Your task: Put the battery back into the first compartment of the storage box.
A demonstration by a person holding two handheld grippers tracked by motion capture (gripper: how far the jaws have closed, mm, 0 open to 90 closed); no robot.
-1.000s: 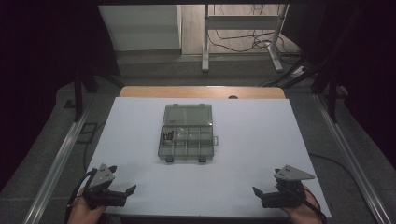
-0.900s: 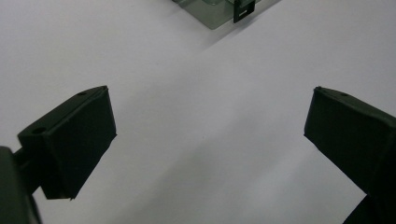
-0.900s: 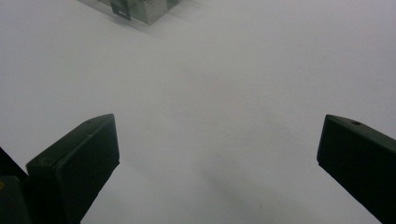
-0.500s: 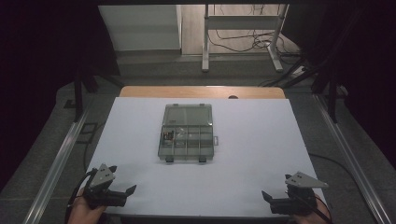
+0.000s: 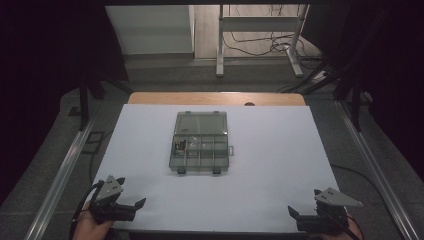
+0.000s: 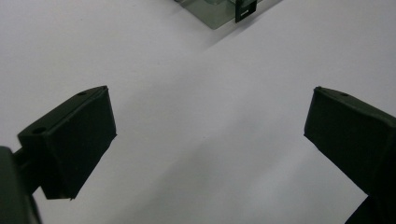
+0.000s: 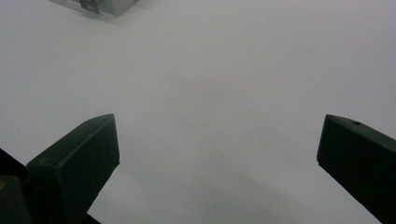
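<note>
A clear plastic compartment box (image 5: 200, 142) lies in the middle of the white table top (image 5: 280, 150), with small parts in a few of its cells. My left gripper (image 5: 133, 192) rests at the near left corner, open and holding nothing. My right gripper (image 5: 303, 202) sits at the near right edge, also open and holding nothing. In the left gripper view the jaws of the left gripper (image 6: 210, 112) stand wide apart over bare white surface, with a corner of the box (image 6: 215, 11) at the top. The right gripper view shows the right gripper (image 7: 219, 126) spread wide, the box corner (image 7: 107, 4) at the upper left.
A wooden strip (image 5: 215, 98) runs along the table's far edge. Metal rails (image 5: 60, 175) flank both sides. Beyond the table stand a white frame's legs (image 5: 219, 50) and loose cables (image 5: 260, 45) on the floor.
My right gripper has drawn back to the right and toward the near edge of the table. The left gripper and the box have stayed put.
</note>
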